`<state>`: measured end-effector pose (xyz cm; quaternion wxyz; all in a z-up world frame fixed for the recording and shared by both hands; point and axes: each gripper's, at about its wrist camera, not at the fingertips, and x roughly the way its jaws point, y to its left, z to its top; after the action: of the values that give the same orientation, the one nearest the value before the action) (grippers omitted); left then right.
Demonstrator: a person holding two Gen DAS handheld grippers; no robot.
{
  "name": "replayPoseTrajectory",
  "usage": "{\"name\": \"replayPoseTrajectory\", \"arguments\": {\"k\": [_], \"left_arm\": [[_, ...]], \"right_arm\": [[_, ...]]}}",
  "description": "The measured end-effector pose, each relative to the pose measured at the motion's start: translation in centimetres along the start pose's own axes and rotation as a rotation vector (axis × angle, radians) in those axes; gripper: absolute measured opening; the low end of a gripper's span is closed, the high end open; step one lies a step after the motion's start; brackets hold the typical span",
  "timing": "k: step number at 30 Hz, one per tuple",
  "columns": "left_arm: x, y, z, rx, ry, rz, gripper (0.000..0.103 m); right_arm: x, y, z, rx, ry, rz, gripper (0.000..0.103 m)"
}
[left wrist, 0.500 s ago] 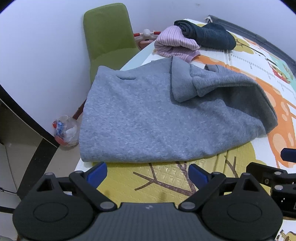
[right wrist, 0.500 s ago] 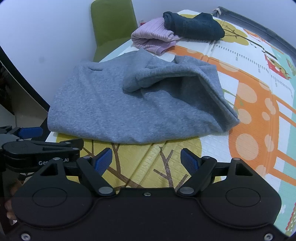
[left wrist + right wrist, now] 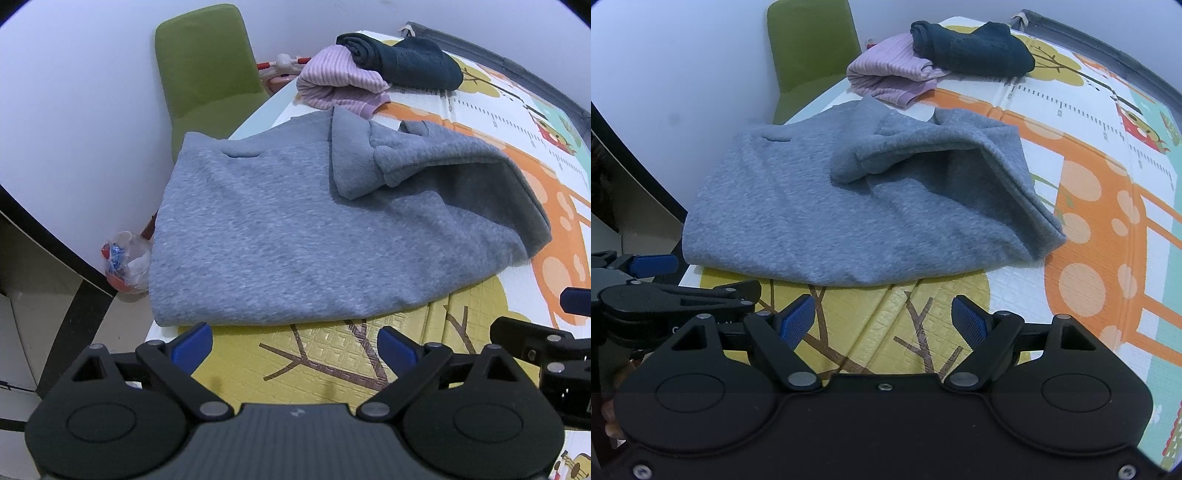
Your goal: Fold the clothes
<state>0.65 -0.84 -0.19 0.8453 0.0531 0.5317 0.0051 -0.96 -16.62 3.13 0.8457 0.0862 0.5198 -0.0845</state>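
With the grey sweatshirt (image 3: 295,236) partly folded and two folded garments (image 3: 934,62) stacked behind, both tongs, left (image 3: 295,347) and right (image 3: 884,319), were held wide open and empty.

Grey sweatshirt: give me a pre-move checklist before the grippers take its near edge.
1. Left gripper open, nothing between the pads: ok.
2. Right gripper open, nothing between the pads: ok.
3. Near edge of grey sweatshirt unobstructed: ok.
4. Sleeve cuff lies on the body: ok.
5. Sweatshirt fully on the play mat: not ok, left side overhangs.
6. Purple garment and dark garment clear of the sweatshirt: cannot tell.
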Motion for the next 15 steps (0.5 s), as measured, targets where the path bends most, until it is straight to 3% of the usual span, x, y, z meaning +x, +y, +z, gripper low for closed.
{"name": "replayPoseTrajectory", "arguments": {"k": [15], "left_arm": [[0.18,-0.31,0.41,0.009,0.011,0.004,0.098]], "right_arm": [[0.04,-0.40,0.21,0.010,0.001,-0.007,0.081]]}}
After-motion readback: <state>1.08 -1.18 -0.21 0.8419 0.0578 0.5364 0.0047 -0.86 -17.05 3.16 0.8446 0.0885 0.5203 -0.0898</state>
